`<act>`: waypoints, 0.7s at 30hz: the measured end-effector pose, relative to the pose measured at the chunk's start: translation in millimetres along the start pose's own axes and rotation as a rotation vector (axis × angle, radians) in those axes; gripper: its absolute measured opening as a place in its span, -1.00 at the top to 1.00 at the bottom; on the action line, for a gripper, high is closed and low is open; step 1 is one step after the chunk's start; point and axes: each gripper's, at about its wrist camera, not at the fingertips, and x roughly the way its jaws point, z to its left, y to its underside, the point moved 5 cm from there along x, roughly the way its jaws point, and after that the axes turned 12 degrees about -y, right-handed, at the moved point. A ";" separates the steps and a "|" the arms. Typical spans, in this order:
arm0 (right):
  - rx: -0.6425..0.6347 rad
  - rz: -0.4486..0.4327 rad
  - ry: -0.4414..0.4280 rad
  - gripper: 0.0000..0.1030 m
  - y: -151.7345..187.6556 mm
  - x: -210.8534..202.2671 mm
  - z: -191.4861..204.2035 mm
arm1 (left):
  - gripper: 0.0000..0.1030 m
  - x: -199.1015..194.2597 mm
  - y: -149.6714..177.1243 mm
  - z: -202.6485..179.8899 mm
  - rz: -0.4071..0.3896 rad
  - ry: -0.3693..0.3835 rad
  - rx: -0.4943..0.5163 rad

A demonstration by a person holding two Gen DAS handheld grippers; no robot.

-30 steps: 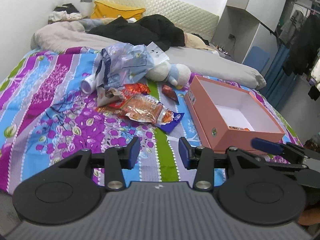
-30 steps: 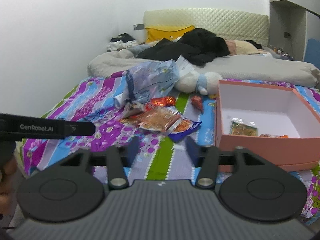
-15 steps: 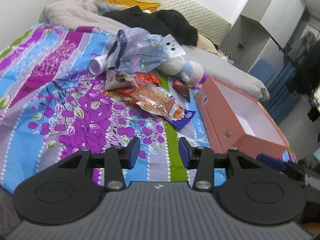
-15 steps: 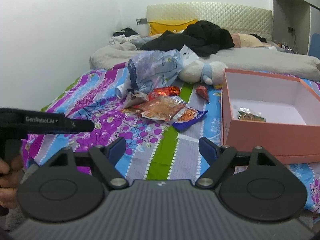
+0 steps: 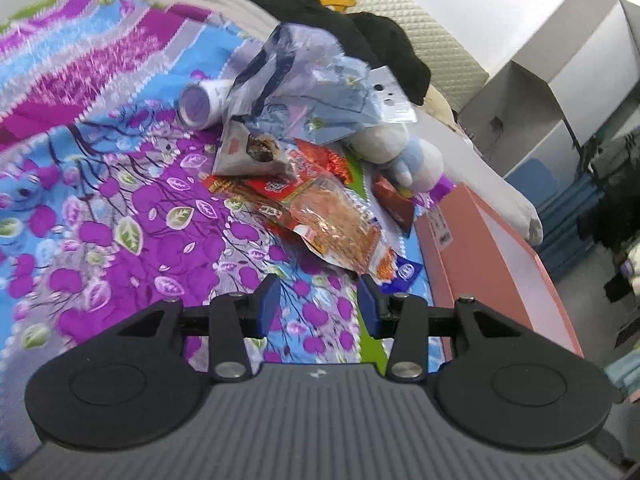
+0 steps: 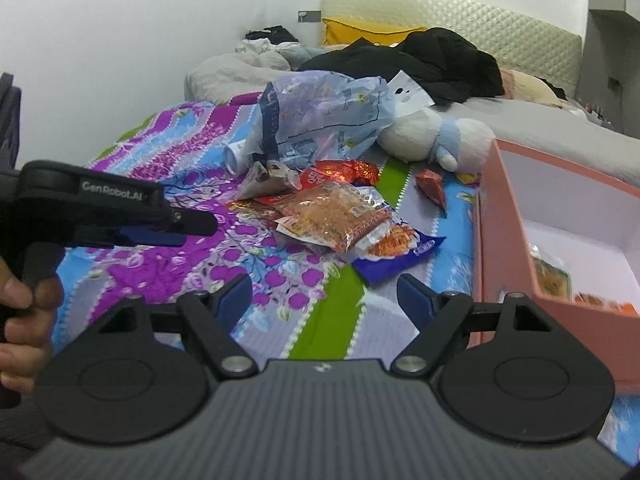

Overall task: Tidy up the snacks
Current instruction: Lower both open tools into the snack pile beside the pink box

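Note:
A pile of snack packets (image 5: 320, 208) (image 6: 340, 216) lies on the patterned bedspread: a clear orange pack on top, red packs under it, a blue pack (image 6: 396, 256) at its near edge, a small red packet (image 6: 432, 188) apart. A pink open box (image 6: 560, 240) (image 5: 492, 264) stands to the right with several packets inside. My left gripper (image 5: 318, 304) is open and empty just short of the pile. My right gripper (image 6: 326, 296) is open wide and empty, near the blue pack. The left gripper also shows in the right wrist view (image 6: 160, 228).
A crumpled bluish plastic bag (image 6: 320, 120) and a white tube (image 5: 200, 104) lie behind the pile. A white and blue plush toy (image 6: 436, 136) sits by the box. Black clothes, pillows and a padded headboard lie further back.
Both grippers moved forward and down toward the snack pile. The right gripper's jaws opened wider. The left gripper's jaws stayed open at the same width.

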 end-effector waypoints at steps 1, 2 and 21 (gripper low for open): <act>-0.003 0.003 0.000 -0.57 -0.8 7.0 -1.7 | 0.07 9.2 -3.5 3.0 0.000 -0.002 -0.011; -0.003 0.005 -0.001 -0.57 -2.0 13.4 -4.0 | 0.07 18.0 -7.1 6.1 -0.001 -0.001 -0.025; 0.020 0.058 0.026 -0.57 -27.7 127.9 -54.7 | 0.18 122.3 -35.0 29.9 0.072 0.137 -0.206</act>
